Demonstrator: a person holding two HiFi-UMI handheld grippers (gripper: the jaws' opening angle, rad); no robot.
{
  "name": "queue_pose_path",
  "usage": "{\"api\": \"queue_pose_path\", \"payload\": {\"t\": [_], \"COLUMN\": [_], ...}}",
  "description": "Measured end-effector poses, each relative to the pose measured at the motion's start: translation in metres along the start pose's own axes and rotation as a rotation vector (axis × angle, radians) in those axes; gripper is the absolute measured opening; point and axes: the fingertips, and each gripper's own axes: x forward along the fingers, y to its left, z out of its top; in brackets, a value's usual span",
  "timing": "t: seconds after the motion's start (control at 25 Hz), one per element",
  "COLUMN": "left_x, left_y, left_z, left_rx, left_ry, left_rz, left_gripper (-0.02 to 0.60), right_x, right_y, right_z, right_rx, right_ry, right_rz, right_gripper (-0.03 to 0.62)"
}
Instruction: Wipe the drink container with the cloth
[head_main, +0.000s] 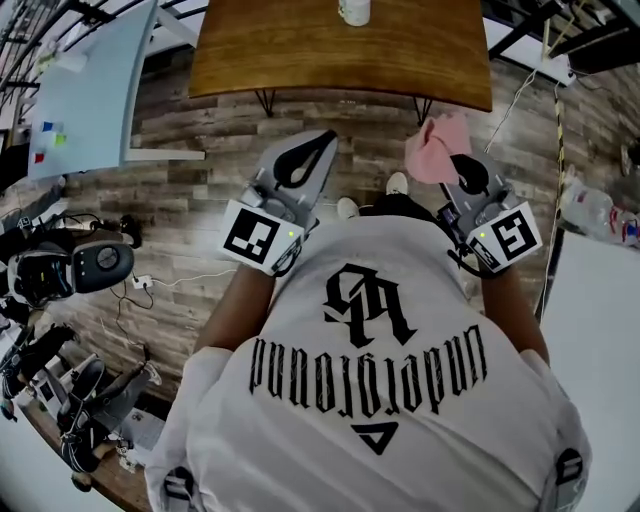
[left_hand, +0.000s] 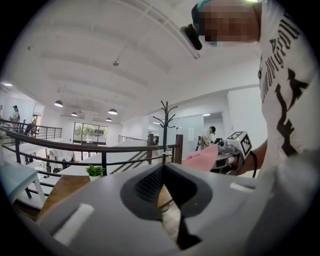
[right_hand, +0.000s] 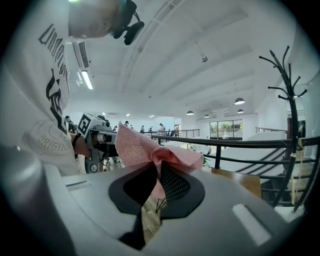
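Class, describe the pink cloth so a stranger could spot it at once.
Find the brown wooden table at the head view's top. Below its right end, the crumpled pink cloth is pinched in the right gripper; the left gripper holds nothing.

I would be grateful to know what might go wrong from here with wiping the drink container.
The right claw pinches only a small fold of the pink cloth; the loose rest may slip out under rubbing. The drink container stands far back on the table, and the left claw is shut and empty, so an unsteadied wipe might tip it.
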Motion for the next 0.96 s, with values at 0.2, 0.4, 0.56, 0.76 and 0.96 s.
{"api": "queue_pose_path", "payload": {"t": [0.2,0.4,0.56,0.76,0.96], "left_x": [0.006,0.006,0.003,-0.001,-0.004], "left_y": [-0.004,-0.006,-0.010,-0.012,-0.010], "left_z": [0.001,0.003,0.002,0.002,0.005], "left_rx": [-0.011,-0.019,-0.028,-0.028,-0.033], "left_ry": [-0.010,-0.018,-0.026,-0.041,-0.043], "left_rz": [-0.006,0.003,0.005,0.014,0.021], "left_gripper": [0.051,0.051,0.050,0.050,0.050], "right_x": [-0.004,-0.003,-0.001,0.003,0.006], "right_y": [-0.002,-0.002,0.002,0.007,0.014], "right_z": [-0.003,-0.001,0.001,0.003,0.007], "right_rx": [-0.013,-0.022,-0.028,-0.034,-0.032], "right_ry": [-0.005,-0.007,-0.011,-0.013,-0.015], "right_rz": [0.000,0.007,0.017,0.033,0.043], "right_gripper": [0.026,0.026,0.026,0.026,0.026]}}
